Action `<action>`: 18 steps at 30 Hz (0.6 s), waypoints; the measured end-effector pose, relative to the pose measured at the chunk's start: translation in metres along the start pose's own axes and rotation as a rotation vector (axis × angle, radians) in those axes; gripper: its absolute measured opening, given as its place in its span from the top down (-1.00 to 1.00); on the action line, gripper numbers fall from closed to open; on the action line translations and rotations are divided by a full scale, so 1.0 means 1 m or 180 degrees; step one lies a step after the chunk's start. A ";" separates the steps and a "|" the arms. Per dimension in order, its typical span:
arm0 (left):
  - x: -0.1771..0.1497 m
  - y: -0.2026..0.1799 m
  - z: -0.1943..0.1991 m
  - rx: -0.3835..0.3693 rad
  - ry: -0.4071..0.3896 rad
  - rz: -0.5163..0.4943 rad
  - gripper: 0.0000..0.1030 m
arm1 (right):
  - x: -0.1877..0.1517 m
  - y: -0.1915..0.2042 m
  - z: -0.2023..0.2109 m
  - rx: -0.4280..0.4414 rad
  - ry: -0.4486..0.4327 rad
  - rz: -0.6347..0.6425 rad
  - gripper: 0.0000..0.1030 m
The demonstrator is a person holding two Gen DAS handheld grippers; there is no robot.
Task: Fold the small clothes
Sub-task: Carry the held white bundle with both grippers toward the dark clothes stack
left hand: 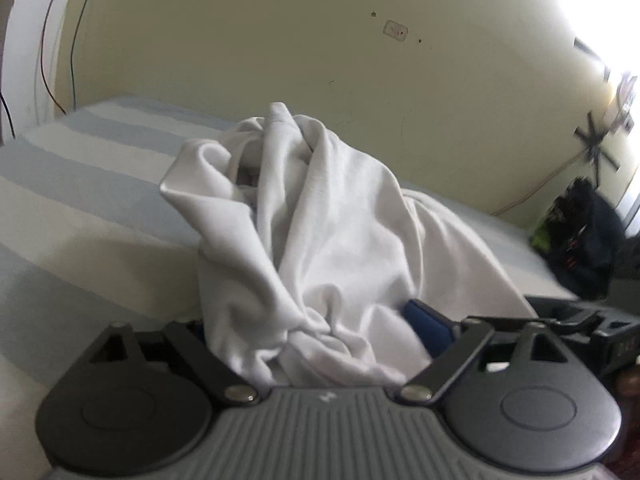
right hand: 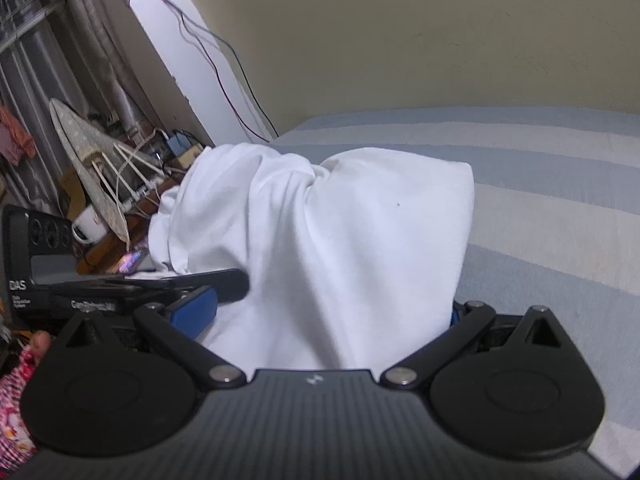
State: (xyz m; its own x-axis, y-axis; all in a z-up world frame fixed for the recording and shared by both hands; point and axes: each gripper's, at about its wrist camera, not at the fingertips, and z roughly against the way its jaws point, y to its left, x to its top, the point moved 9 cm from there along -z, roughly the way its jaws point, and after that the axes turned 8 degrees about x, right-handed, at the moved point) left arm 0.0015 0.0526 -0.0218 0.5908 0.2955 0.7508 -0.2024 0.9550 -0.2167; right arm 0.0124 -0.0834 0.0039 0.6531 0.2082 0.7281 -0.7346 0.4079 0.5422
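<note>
Striped bed [right hand: 560,200] — white garment [right hand: 320,240] bunched

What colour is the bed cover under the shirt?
Pale blue and cream stripes on the bed cover, clearest in the right wrist view.

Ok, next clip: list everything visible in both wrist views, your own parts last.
white garment: one, white, bunched and lifted over the bed, between both tools
bed cover: one, pale blue and cream stripes, under the garment
wall: one, pale yellow, behind the bed
wires: several, dark, hanging down the wall
ironing board: one, pale patterned, tilted among clutter beside the bed
mug: one, white, near the board
left tool: shut on garment
right tool: shut on garment
</note>
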 end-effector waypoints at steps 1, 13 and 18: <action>-0.001 0.000 0.001 0.0026 -0.0009 -0.0013 -0.50 | -0.001 0.002 -0.001 -0.0060 0.0006 0.0047 -0.99; -0.003 0.000 0.017 0.0115 -0.0215 -0.0023 0.09 | 0.002 0.020 0.001 -0.0532 -0.0227 0.0626 0.18; -0.001 0.002 0.036 -0.0110 -0.0360 0.0136 0.20 | 0.010 0.027 0.010 -0.0475 -0.0470 0.0668 0.28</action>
State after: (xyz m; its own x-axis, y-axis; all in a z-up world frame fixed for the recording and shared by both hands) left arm -0.0281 0.0533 -0.0004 0.4900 0.3331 0.8056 -0.1974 0.9425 -0.2697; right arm -0.0031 -0.0790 0.0302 0.4479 0.1748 0.8768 -0.8084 0.4982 0.3136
